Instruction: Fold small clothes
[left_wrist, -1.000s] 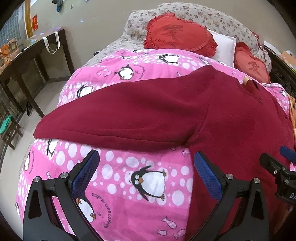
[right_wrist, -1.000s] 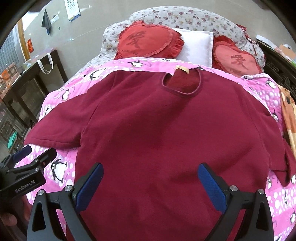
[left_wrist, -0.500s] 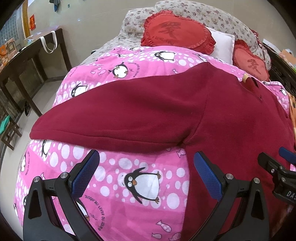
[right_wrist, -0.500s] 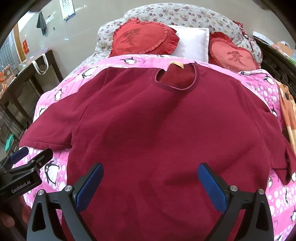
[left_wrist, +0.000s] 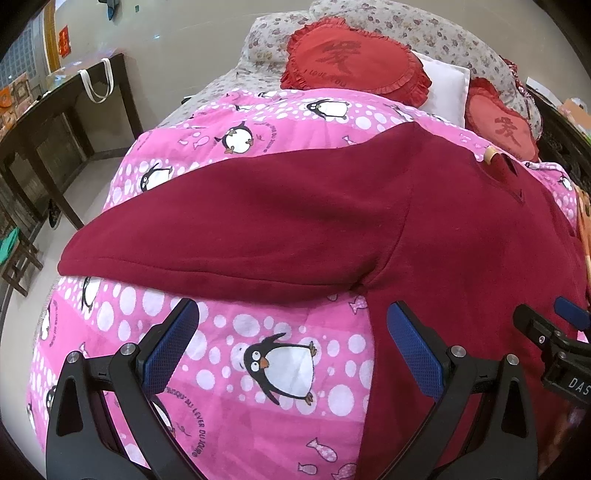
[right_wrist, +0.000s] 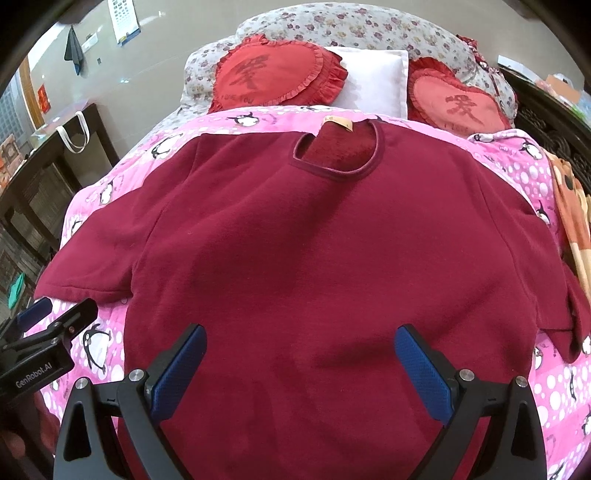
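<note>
A dark red sweater (right_wrist: 314, 258) lies flat, front up, on a pink penguin blanket (left_wrist: 258, 369), neck toward the pillows. Its left sleeve (left_wrist: 229, 229) stretches out to the left; the right sleeve (right_wrist: 546, 266) lies along the body. My left gripper (left_wrist: 291, 347) is open and empty above the blanket, just below the left sleeve and armpit. My right gripper (right_wrist: 299, 362) is open and empty above the sweater's lower body. The left gripper also shows in the right wrist view (right_wrist: 48, 325), and the right gripper's tip shows in the left wrist view (left_wrist: 546, 328).
Two red heart cushions (right_wrist: 273, 74) (right_wrist: 458, 103) and a white pillow (right_wrist: 373, 77) lie at the head of the bed. A dark wooden table (left_wrist: 55, 122) stands at the left with floor beside it. An orange patterned cloth (right_wrist: 572, 221) lies at the right edge.
Both grippers have eased slightly nearer to the sweater, which looks a little larger in both views. The sweater has not moved. Both grippers stay open.
</note>
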